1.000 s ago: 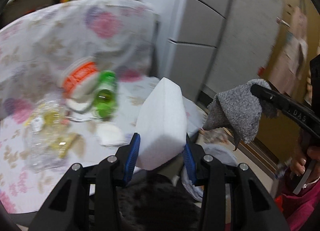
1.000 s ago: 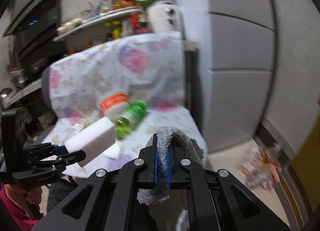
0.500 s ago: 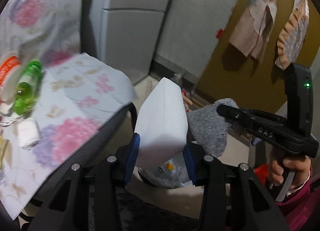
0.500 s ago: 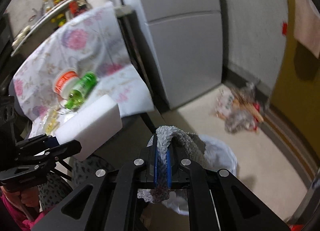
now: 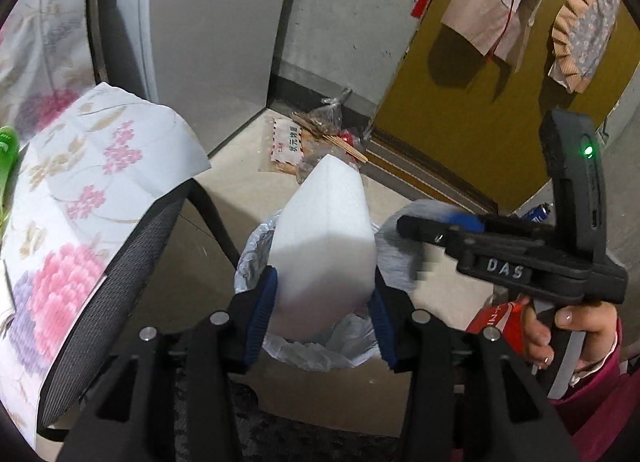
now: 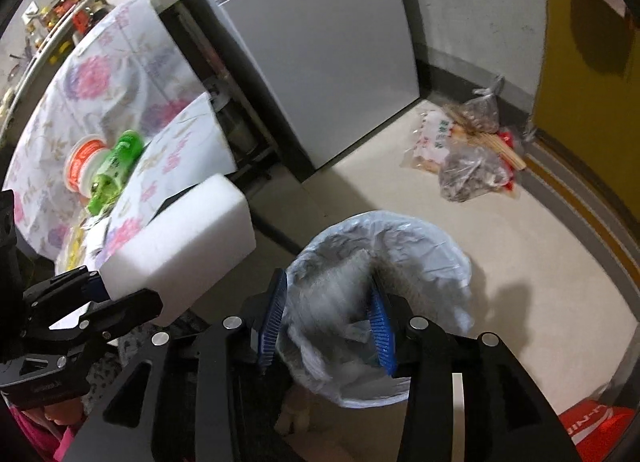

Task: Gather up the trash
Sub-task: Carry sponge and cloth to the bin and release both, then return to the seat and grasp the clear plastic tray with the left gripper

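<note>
Left wrist view: left gripper [image 5: 322,316] opening, white foam block [image 5: 326,238] between the blue pads and apparently still touching both, long axis pointing away toward 12 o'clock. Directly beneath and beyond, bag-lined trash bin [image 5: 320,354], its rim showing at 6 o'clock of the block. At 3 o'clock, right gripper [image 5: 420,224] in a hand [image 5: 560,328], a grey blur under its tip over the bin. Right wrist view: right gripper [image 6: 328,318] opening, jaws standing apart, blurred grey sock [image 6: 340,286] between them, seemingly slipping free into the trash bin [image 6: 436,246] straight ahead. At 9 o'clock, foam block [image 6: 180,246] in the left gripper [image 6: 120,294], lying left of the bin rim here. Green bottle [image 6: 116,168] left on the table [image 6: 100,74] at 10 o'clock. Judged: both loads over the bin mouth, right nearer centre.
</note>
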